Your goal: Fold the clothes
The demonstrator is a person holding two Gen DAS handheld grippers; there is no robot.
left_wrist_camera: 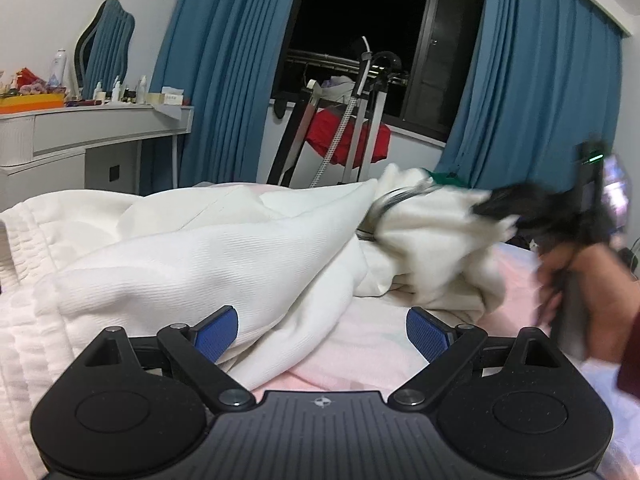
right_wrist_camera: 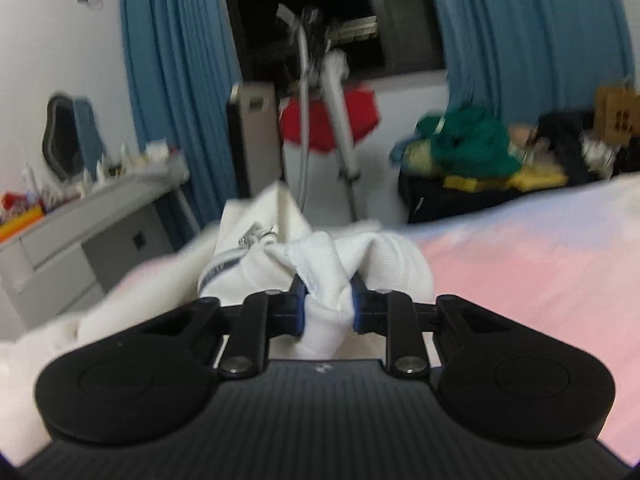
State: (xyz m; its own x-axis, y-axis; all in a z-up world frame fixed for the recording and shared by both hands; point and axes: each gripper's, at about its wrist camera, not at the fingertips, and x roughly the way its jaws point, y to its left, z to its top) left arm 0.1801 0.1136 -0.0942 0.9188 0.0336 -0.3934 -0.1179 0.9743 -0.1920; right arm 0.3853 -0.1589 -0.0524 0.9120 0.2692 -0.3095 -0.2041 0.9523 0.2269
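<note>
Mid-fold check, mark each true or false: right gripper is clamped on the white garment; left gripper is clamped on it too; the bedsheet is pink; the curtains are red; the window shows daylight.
1. The right gripper is clamped on the white garment. True.
2. The left gripper is clamped on it too. False: its jaws stand wide open, with cloth lying between them.
3. The bedsheet is pink. True.
4. The curtains are red. False: they are blue.
5. The window shows daylight. False: it is dark outside.
</note>
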